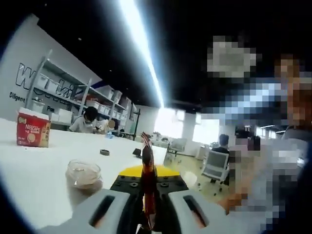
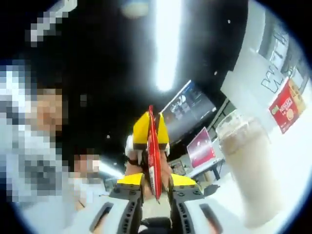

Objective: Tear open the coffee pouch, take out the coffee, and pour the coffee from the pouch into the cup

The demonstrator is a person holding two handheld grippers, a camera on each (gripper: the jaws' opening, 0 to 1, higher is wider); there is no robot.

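In the left gripper view, my left gripper [image 1: 147, 207] is pressed together on a thin red coffee sachet [image 1: 147, 170], seen edge-on and rising straight up out of the jaws, its long axis running along the gripper. Just past the sachet sits the yellow tip of the other gripper, touching or nearly touching the same strip. The clear plastic cup with pale brown powder in it [image 1: 84, 173] stands on the white table [image 1: 29, 175] to the left of and just beyond my jaws, near but apart from the sachet. A red Nescafé box [image 1: 33, 129] sits further off to the left.

In the right gripper view, my right gripper [image 2: 155, 195] pinches the same red sachet, again edge-on and upright between the jaws, and the left gripper's yellow tips clamp it higher up, directly ahead. So both grippers hold one strip at two points along its length, facing each other. The cup looms close on the right, tilted in this view. I judge the tear calls for pulling the two grips apart across the strip, then carrying the open end sideways over the cup
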